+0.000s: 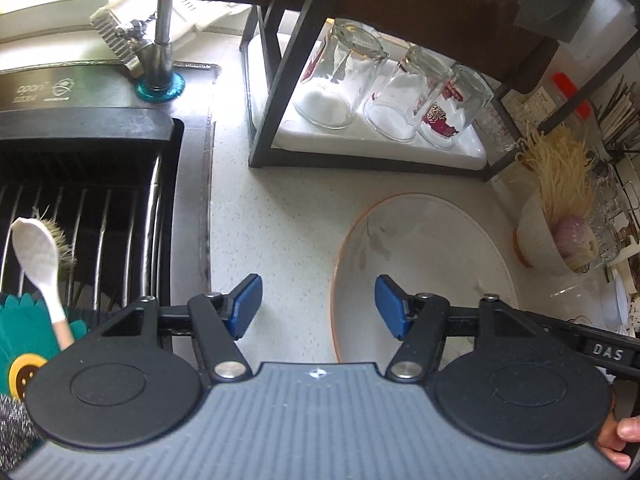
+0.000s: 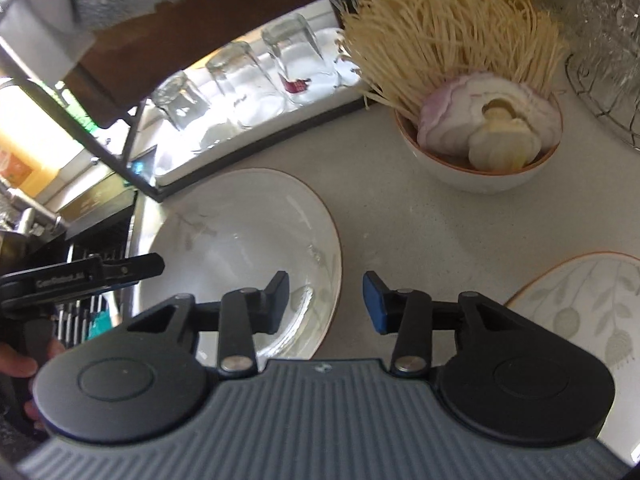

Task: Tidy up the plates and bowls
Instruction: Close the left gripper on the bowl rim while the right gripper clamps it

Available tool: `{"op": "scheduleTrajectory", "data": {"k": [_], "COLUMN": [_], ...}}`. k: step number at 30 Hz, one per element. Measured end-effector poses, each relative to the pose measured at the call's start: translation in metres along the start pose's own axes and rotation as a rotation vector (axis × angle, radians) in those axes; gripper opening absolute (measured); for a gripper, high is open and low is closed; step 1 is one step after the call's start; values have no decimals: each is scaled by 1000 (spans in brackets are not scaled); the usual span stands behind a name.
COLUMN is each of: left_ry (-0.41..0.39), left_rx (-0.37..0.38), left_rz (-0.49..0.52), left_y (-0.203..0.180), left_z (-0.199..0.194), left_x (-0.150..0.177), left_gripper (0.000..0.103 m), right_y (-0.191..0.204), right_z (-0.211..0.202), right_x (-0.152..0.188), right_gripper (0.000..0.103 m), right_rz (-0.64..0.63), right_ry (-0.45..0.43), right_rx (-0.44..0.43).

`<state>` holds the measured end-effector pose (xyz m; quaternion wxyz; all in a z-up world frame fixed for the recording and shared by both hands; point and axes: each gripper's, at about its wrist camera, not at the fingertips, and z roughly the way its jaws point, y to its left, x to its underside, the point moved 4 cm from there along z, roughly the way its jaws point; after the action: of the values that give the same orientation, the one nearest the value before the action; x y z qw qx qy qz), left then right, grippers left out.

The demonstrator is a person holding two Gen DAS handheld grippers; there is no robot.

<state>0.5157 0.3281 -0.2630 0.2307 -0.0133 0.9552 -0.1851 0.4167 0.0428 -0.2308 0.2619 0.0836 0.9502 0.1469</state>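
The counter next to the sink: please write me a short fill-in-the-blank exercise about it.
1. The bowl holds noodles, an onion and ____.
2. The glasses on the white tray stand ____ down.
3. The large plate on the counter is ____ of food.
4. Both grippers, left and right, hold ____.

Missing words: garlic; upside; empty; nothing

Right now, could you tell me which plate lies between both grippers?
The round plate beside the sink; the other plate lies off to the right gripper's side.
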Motion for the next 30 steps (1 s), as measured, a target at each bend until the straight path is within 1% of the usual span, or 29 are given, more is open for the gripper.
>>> {"op": "scheduleTrajectory", "data": {"k": [2, 4, 5, 6, 7, 9, 10, 11, 13, 18, 22, 26, 30], "left_ry": [11, 28, 29, 39, 52, 63, 71, 77, 91, 89, 82, 71, 48], "left_rx": [15, 30, 40, 45, 39, 41, 57, 76, 92, 88, 90, 112, 101], "left_rz": [4, 14, 23, 37, 66, 111, 116, 113, 100, 118, 127, 80, 77], "left_y": [1, 0, -1, -2, -4, -9, -10, -10, -10, -11, -12, -11, -18], "left_z": [6, 12, 14, 17, 18, 19, 20, 21, 24, 25, 21, 13, 0], "left_x": [-3, -5, -7, -8, -9, -9, -9, -9, -9, -9, -11, -15, -16], "left_gripper": [60, 51, 49, 43, 35, 30, 26, 24, 19, 19, 19, 19, 19], "right_y": [0, 1, 1, 2, 2, 4, 6, 7, 7, 6, 7, 5, 5], "right_z": [6, 11, 14, 16, 17, 18, 19, 19, 21, 27, 25, 16, 5], "right_x": [-2, -3, -3, -3, -2, -2, -2, -2, -3, -5, -3, -2, -4], "right_gripper": [36, 33, 30, 29, 29, 29, 29, 28, 28, 28, 27, 24, 24], "right_rz": [7, 13, 15, 16, 16, 4, -6, -10, -6, -10, -40, -31, -37], "right_ry": [0, 0, 4, 8, 10, 2, -1, -3, -6, 5, 9, 9, -12], "right_rx": [10, 16, 17, 18, 12, -12, -9, -9, -13, -25, -41, -65, -90]}}
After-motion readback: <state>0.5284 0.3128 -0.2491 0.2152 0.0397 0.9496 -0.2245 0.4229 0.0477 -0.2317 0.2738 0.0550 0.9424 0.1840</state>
